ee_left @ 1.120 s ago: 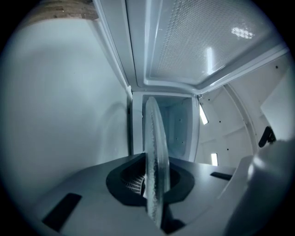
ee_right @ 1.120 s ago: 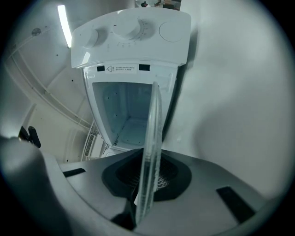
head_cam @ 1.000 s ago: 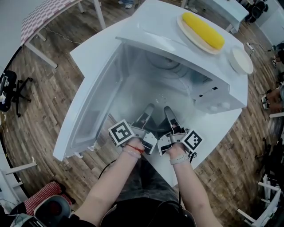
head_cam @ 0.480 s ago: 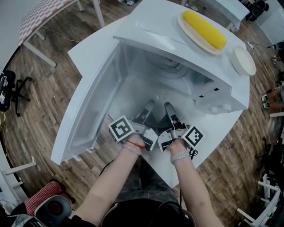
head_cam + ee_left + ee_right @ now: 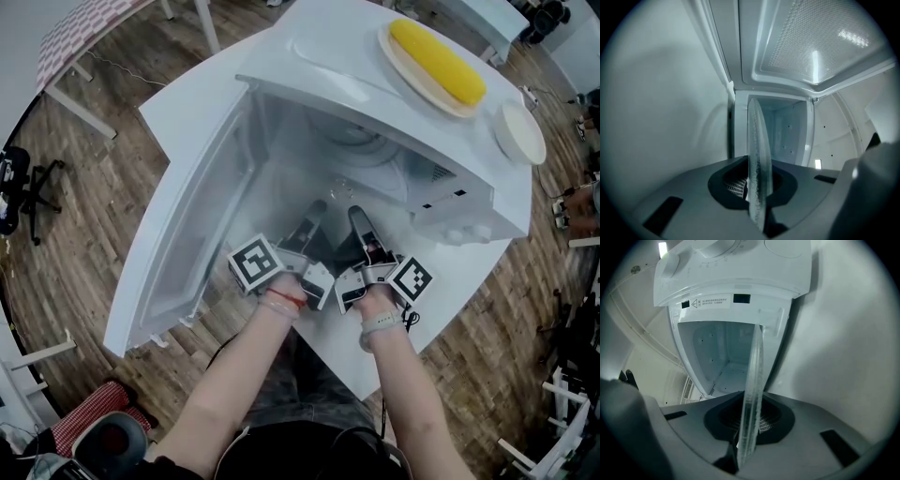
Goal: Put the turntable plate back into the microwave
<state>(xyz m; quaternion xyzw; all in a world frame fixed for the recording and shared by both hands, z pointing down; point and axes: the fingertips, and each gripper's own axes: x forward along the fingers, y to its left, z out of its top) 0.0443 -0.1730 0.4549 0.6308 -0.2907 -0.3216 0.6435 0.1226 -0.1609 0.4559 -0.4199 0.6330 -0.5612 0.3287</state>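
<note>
The clear glass turntable plate [image 5: 757,150] stands edge-on between the jaws in the left gripper view, and it shows the same way [image 5: 752,390] in the right gripper view. My left gripper [image 5: 757,201] and my right gripper [image 5: 746,441] are each shut on its rim. From the head view, the left gripper [image 5: 314,210] and the right gripper [image 5: 357,216] reach side by side into the mouth of the open white microwave [image 5: 356,66]. There the plate [image 5: 339,191] is only a faint sheen over the cavity floor. Whether it touches the floor I cannot tell.
The microwave door [image 5: 197,225] hangs open to the left. A plate with a yellow corn cob [image 5: 439,61] and a small white dish [image 5: 520,131] lie on the microwave's top. The white table [image 5: 192,94] ends just behind the grippers. Wooden floor surrounds it.
Both grippers have moved a little further into the microwave opening, carrying the glass plate with them. Their grip is unchanged.
</note>
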